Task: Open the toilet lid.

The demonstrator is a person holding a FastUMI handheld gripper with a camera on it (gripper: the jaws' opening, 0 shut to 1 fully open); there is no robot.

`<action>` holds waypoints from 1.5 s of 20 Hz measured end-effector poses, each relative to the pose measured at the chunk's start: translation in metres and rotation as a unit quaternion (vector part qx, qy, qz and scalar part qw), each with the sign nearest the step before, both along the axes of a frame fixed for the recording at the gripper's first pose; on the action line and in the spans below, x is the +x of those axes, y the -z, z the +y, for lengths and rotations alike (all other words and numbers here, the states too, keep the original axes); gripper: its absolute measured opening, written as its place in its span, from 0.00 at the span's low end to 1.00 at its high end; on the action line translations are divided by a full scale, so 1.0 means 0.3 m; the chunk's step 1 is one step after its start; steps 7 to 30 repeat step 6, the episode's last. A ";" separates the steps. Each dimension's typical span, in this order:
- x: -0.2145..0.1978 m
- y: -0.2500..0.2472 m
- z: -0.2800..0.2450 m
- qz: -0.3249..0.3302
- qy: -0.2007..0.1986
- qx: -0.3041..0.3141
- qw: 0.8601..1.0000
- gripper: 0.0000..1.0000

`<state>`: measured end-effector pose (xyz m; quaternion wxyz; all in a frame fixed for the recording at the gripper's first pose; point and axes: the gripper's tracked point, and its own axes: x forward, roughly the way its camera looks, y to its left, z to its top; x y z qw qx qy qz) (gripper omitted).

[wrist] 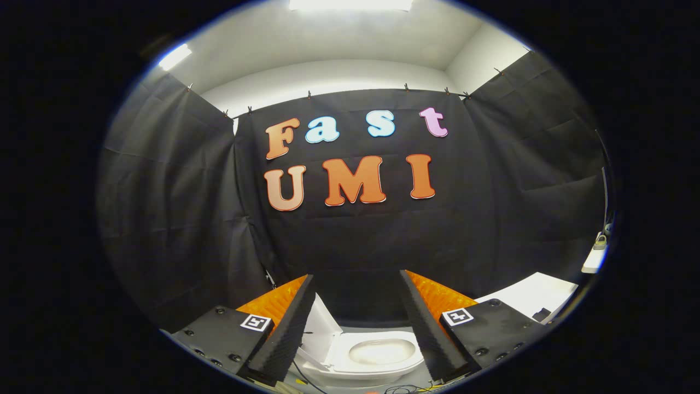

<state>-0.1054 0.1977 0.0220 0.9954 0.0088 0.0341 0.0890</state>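
A small white toilet (377, 358) stands on the floor below and beyond my fingers, seen in the gap between them. Its lid (324, 324) is raised and stands up beside the left finger, leaning away from the bowl. The seat ring and the bowl (383, 351) lie uncovered. My gripper (356, 276) hangs above the toilet, open wide, with nothing between the black ridged pads (290, 328). Neither finger touches the lid or the seat.
Black cloth walls close in the booth behind and on both sides. A white surface (538, 295) lies to the right of the right finger, with a small dark item on it. Cables (404, 389) trail on the floor in front of the toilet.
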 end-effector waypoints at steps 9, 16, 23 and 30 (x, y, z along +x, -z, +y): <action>0.000 0.017 0.007 0.002 -0.002 0.002 1.000 0.98; 0.000 0.017 0.007 0.002 -0.002 0.002 1.000 0.98; 0.000 0.017 0.007 0.002 -0.002 0.002 1.000 0.98; 0.000 0.017 0.007 0.002 -0.002 0.002 1.000 0.98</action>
